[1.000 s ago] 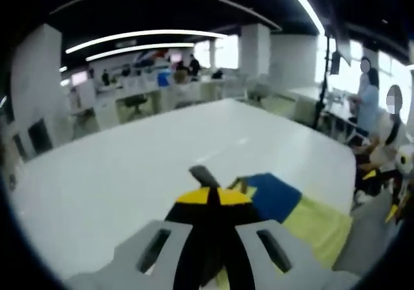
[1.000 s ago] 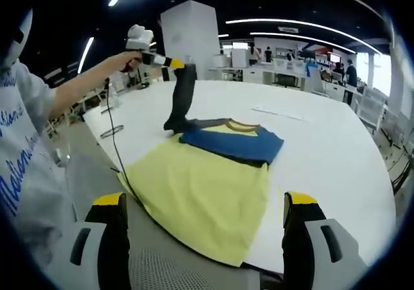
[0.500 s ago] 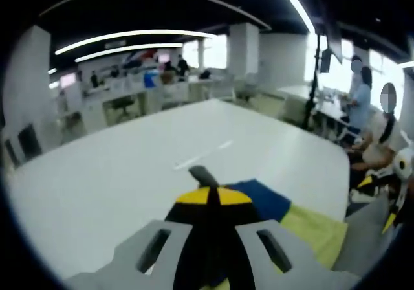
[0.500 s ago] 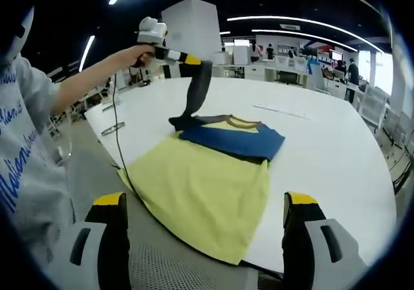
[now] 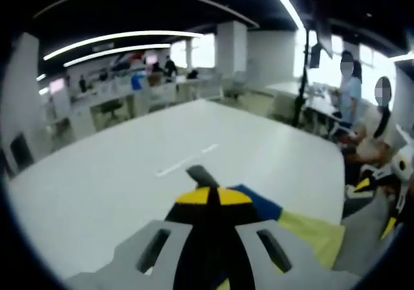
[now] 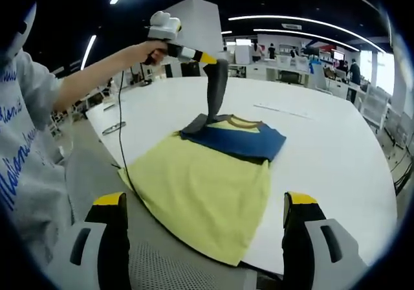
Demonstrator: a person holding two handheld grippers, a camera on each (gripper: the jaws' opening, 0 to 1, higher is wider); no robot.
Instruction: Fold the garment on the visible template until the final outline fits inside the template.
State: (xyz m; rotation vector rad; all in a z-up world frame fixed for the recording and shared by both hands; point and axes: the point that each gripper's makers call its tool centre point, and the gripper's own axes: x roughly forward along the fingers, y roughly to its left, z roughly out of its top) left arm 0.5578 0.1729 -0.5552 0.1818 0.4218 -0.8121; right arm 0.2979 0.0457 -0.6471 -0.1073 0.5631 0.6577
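Observation:
A yellow garment (image 6: pixel 200 186) with a blue chest band (image 6: pixel 236 141) lies flat on the white table (image 6: pixel 323 154), its hem at the near edge. Its dark grey sleeve (image 6: pixel 213 96) hangs lifted above the collar. My left gripper (image 6: pixel 210 59), held by a hand at the upper left, is shut on the sleeve's end. In the left gripper view the yellow-tipped jaws (image 5: pixel 210 196) pinch dark cloth, with a tip of sleeve (image 5: pixel 200 173) poking out beyond them and the blue band (image 5: pixel 259 202) below. My right gripper (image 6: pixel 207 238) hovers open before the hem, holding nothing.
A black cable (image 6: pixel 120 141) trails from the left gripper over the table's left edge, past a dark ring (image 6: pixel 113 129). A thin white strip (image 6: pixel 281 113) lies farther back. A mesh chair seat (image 6: pixel 174 270) is under the right gripper. People (image 5: pixel 349 89) stand beyond the table.
The left gripper has carried the lifted sleeve to the right and slightly higher, from beside the garment's left shoulder to above its collar. The right gripper has stayed put and open.

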